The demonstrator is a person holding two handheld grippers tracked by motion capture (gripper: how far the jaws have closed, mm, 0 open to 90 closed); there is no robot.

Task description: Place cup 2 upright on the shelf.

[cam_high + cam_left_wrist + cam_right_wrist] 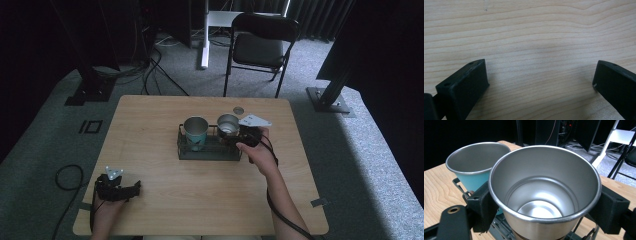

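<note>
Jaws of the right gripper (pixel 544 207) were clamped on the steel cup (pixel 545 192), one black pad on each side of the wall just under the rim. Cup was upright, empty, mouth up; bright bottom visible in the right gripper view. In the high view the steel cup (pixel 228 123) sat at the right end of the black wire rack (pixel 210 150), right gripper (pixel 235 136) on it from the person's side, right hand (pixel 256 146) wrapped round the gripper body. Can't tell whether the cup base was resting on the rack or just off it.

Teal cup (pixel 475 167) stood just beside the steel one, upright, also empty, steel inside and teal outside. High view put the teal cup (pixel 195 131) at the left half of the rack. Rims looked close; touching or not, can't tell.

Small round lid (pixel 238 109) lay flat on the table (pixel 150 175) behind the rack, apart from it.

Left gripper (pixel 131 190) rested near the table's near-left corner, well apart from the rack. Its jaws stood wide open, nothing between them, bare wood grain under them in the left gripper view (pixel 540 80).

Folding chair (pixel 260 45) stood beyond the far edge.
</note>
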